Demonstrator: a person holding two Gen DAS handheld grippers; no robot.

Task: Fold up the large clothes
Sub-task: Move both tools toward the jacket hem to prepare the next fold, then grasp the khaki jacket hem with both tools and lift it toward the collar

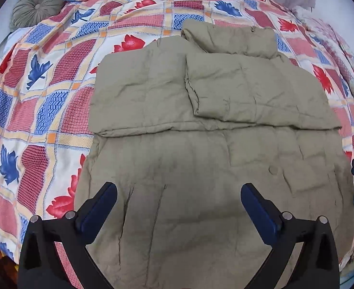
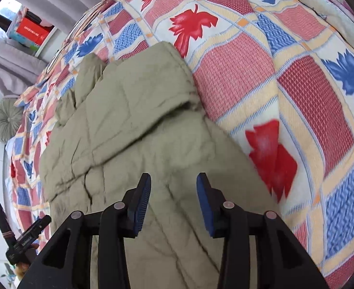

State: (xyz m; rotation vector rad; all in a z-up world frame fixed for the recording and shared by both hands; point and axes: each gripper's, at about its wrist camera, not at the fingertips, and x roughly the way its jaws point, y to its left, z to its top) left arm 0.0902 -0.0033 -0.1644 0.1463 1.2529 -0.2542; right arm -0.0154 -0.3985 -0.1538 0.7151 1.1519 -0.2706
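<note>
Left tool (image 1: pixel 178 196) wide open, right tool (image 2: pixel 173 184) partly open — both empty, above a khaki padded coat (image 1: pixel 201 144), sleeves folded in, on a leaf-patterned bed (image 1: pixel 44 91).

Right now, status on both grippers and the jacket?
Left gripper open, empty. Right gripper open, empty. Khaki jacket flat on the bedspread, sleeves folded in. Nothing in the way.

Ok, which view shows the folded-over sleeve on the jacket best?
The left wrist view: the sleeve lies whole and sharp across the khaki jacket. The right wrist view shows it only from the side, foreshortened and partly blurred.
</note>
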